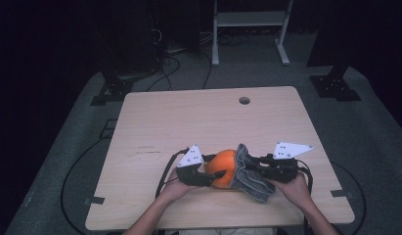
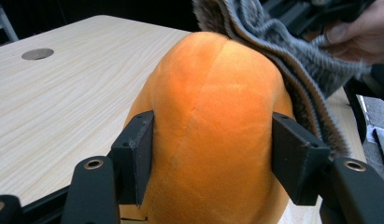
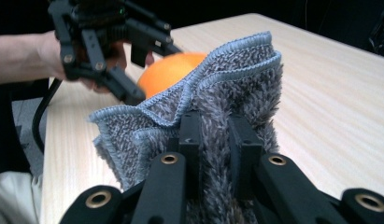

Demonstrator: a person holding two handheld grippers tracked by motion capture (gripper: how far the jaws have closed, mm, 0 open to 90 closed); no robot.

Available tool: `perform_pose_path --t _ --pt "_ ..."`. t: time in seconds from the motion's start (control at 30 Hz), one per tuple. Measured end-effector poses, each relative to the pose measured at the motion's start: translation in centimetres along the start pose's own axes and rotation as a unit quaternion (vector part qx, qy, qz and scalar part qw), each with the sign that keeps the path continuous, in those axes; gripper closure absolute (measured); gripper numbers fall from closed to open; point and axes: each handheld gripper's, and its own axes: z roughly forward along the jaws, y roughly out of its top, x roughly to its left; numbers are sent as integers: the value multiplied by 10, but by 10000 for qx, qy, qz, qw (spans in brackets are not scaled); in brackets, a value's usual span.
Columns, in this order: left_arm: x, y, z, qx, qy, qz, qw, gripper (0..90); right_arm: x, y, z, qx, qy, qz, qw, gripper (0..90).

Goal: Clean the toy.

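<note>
An orange soft ball (image 1: 224,166) with a stitched seam sits near the front middle of the wooden table (image 1: 189,117). My left gripper (image 1: 214,166) comes at it from the left. In the left gripper view its pads (image 2: 136,149) press both sides of the ball (image 2: 213,112), so it is shut on it. A grey fluffy cloth (image 1: 248,174) with a blue hem drapes against the ball's right side. My right gripper (image 3: 217,140) is shut on a fold of this cloth (image 3: 227,88). Behind the cloth, the right gripper view shows the ball (image 3: 168,70) and the left gripper (image 3: 138,74).
A round cable hole (image 1: 244,100) lies in the table's far right part. A white metal stand (image 1: 250,19) and loose cables (image 1: 164,63) are on the floor beyond the far edge. Both hands rest close to the table's front edge.
</note>
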Motion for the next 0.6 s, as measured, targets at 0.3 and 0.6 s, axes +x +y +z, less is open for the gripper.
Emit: perform_pose_path --t 0.3,0.6 --pt "-10 2 5 31 114 116 9999 384 31 15 7 63 189 -513 9985 776" --pt "-7 0 2 28 121 53 9999 313 10 25 10 -79 2 -354 9993 777"
